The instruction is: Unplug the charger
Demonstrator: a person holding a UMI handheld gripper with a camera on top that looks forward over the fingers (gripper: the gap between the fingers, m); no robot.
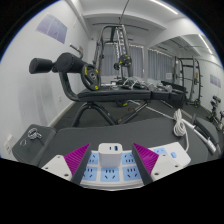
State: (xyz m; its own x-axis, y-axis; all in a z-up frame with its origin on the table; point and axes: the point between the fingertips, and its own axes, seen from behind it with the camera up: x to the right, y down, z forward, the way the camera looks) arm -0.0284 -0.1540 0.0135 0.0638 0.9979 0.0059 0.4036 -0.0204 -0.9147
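Observation:
A white charger (pixel 110 152) is plugged upright into the far end of a white and blue power strip (pixel 108 176), which lies on a grey table (pixel 60 130). A white cable (pixel 181 131) runs from the strip's right side away to the right. My gripper (pixel 110 156) is open. Its magenta pads (pixel 76 159) stand wide apart on either side of the strip. The charger stands between the fingers with a gap on each side. The near end of the strip is hidden below the view.
A dark tool (pixel 30 133) lies on the table to the left of the fingers. Beyond the table stand a black weight bench (pixel 95 88), a metal rack (pixel 118 50) and other gym machines (pixel 185 75) in a white room.

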